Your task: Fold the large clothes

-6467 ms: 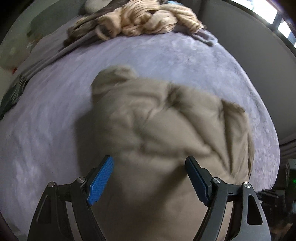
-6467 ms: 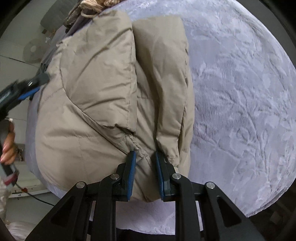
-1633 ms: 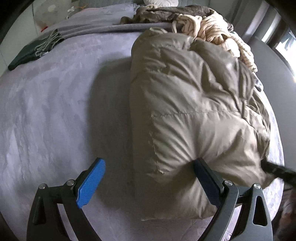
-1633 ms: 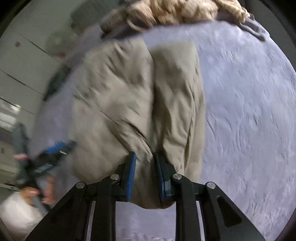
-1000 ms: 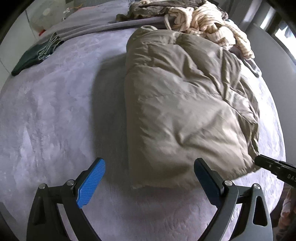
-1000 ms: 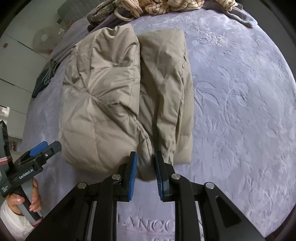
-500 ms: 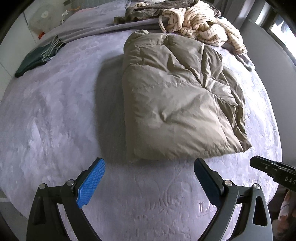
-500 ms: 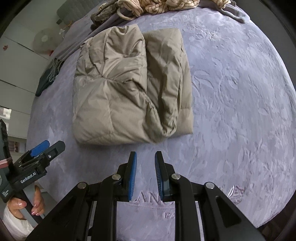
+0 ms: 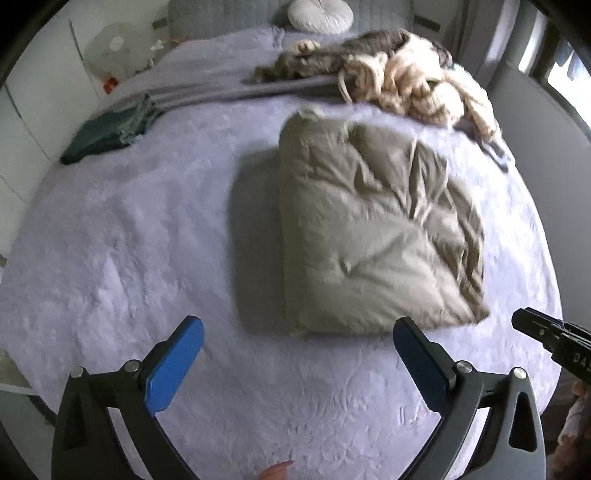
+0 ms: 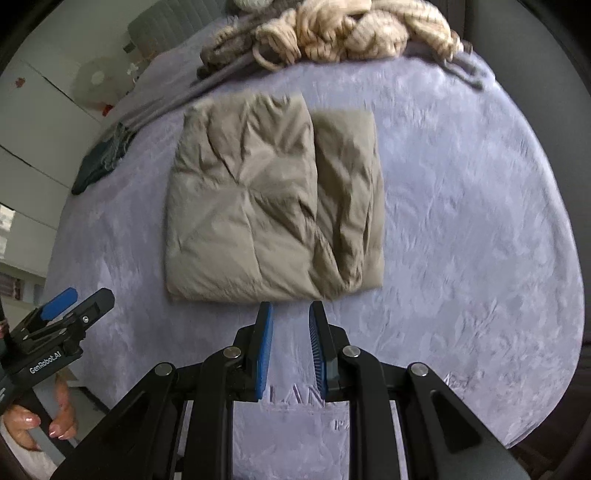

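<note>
Your puffy tan jacket point(image 9: 373, 236) lies folded into a compact bundle on the bed point(image 9: 147, 236); your left gripper point(image 9: 295, 332) is opening wide and empty; your right gripper point(image 10: 291, 314) is opening from narrow, empty too; the heaped clothes point(image 9: 406, 88) look left to fold.

Lavender plush bedspread point(image 9: 147, 236) over the whole bed, with embossed leaf pattern and raised letters near the front edge, only partly readable. At the far side, heap of cream striped knitwear point(image 9: 417, 88) tangled with a brown-grey garment point(image 9: 332, 59), both lying on a grey blanket point(image 9: 207, 92) spread across the head of the bed. Dark green folded cloth with fringe point(image 9: 107, 134) at the left edge of the bedspread, well apart from the heap. Round white cushion point(image 9: 319, 14) against a grey padded headboard point(image 9: 229, 14). White round fan point(image 10: 96, 79) beside the bed, in front of white cupboard doors point(image 10: 33, 122). Bright window point(image 9: 565, 70) at the upper right.
</note>
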`<state>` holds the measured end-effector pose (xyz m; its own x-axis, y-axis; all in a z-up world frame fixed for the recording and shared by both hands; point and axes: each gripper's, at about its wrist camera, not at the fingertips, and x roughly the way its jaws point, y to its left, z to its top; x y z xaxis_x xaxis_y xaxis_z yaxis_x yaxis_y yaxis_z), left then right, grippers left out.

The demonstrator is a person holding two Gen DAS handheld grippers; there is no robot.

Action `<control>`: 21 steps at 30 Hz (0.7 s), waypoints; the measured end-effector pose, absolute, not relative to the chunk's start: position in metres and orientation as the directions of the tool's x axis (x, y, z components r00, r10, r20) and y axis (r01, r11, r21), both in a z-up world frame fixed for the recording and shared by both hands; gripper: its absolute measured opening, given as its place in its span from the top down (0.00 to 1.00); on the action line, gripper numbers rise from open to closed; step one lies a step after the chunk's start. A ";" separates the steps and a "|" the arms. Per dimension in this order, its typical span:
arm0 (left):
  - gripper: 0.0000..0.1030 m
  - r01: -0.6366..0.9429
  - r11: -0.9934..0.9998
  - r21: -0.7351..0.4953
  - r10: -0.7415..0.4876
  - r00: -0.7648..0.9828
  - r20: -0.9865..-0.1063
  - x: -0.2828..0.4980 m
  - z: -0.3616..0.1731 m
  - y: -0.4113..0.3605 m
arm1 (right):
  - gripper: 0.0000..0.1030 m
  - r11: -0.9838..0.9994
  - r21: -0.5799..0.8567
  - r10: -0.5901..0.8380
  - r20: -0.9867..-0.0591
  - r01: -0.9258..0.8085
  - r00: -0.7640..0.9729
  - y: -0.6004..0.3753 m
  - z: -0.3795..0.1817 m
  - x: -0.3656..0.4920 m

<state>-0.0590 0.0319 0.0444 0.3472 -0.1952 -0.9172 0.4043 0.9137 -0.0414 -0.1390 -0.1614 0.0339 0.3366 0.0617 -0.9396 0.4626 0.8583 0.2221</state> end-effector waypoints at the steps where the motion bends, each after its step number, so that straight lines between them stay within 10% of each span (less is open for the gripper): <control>1: 0.00 0.399 0.916 -0.043 -0.198 0.356 -0.913 -0.058 0.049 0.032 | 0.70 0.863 0.212 0.041 -0.934 0.458 0.355 -0.161 0.043 -0.136; 3: 0.00 0.387 0.921 -0.037 -0.200 0.391 -0.898 -0.056 0.062 0.033 | 0.45 0.871 0.192 0.005 -0.924 0.452 0.383 -0.160 0.056 -0.132; 9: 0.00 0.374 0.928 -0.002 -0.183 0.449 -0.875 -0.052 0.087 0.032 | 0.19 0.885 0.145 -0.078 -0.891 0.443 0.447 -0.157 0.091 -0.121; 21: 0.00 0.352 0.936 0.006 -0.181 0.494 -0.850 -0.053 0.110 0.035 | 0.00 0.886 0.052 -0.200 -0.853 0.460 0.482 -0.152 0.118 -0.117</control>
